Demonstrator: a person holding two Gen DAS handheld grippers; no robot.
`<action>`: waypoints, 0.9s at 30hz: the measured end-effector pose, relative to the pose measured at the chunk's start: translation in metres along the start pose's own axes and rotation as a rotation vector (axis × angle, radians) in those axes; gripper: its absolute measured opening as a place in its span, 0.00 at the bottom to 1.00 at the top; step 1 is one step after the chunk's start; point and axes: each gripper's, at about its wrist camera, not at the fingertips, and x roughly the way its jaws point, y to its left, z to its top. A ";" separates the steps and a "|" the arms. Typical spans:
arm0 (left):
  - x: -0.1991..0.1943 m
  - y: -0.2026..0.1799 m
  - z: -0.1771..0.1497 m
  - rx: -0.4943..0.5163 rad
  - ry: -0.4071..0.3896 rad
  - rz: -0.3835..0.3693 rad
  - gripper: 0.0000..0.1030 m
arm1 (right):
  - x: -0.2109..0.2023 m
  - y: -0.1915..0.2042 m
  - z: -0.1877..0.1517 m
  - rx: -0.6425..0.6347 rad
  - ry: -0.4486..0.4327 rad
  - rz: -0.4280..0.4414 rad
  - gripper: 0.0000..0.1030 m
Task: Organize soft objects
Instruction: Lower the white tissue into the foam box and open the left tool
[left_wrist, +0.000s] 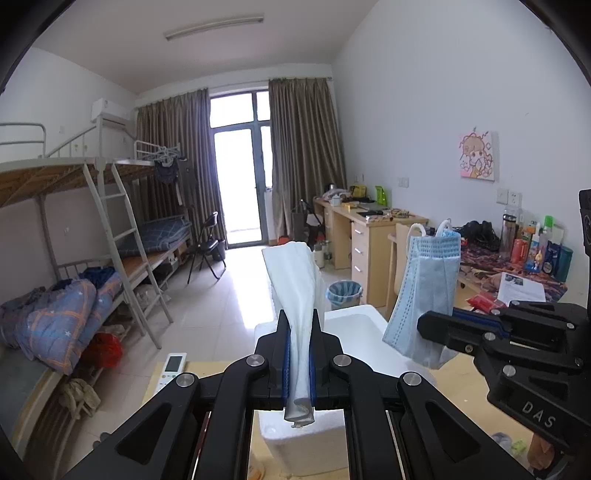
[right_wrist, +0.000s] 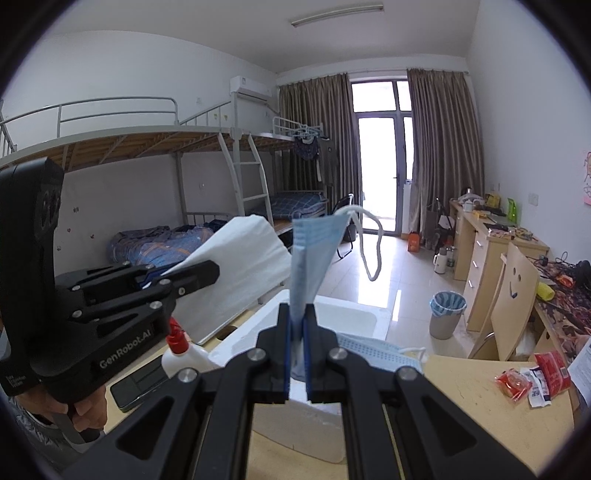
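From the left wrist, the left gripper (left_wrist: 300, 354) is clamped tight on a white cloth (left_wrist: 295, 291) that stands up between its pads, lifted clear of the white foam box (left_wrist: 354, 325) beneath, likely so it can be dropped in; the right gripper (left_wrist: 439, 328) reaches in from the right, level, pinching a blue mask (left_wrist: 424, 291)

From the right wrist, the right gripper (right_wrist: 297, 332) is closed on the mask (right_wrist: 310, 254), pointing slightly down over the box (right_wrist: 343, 317), where another mask (right_wrist: 376, 354) lies on the rim; the left gripper (right_wrist: 192, 277) holds the cloth (right_wrist: 236, 269) alongside, a hand (right_wrist: 88, 410) on its grip

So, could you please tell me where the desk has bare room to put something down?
Bare desk top lies between the white foam box and the red snack packets. Left of the box is crowded: glue bottle, phone.
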 end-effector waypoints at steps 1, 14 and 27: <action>0.003 0.001 0.000 -0.002 0.004 -0.001 0.07 | 0.002 0.002 -0.001 0.004 0.006 0.006 0.08; 0.030 -0.018 0.004 0.012 0.053 -0.083 0.07 | -0.020 -0.018 0.002 0.037 -0.007 -0.061 0.08; 0.050 -0.020 0.007 0.021 0.097 -0.106 0.21 | -0.021 -0.017 0.008 0.048 0.003 -0.099 0.08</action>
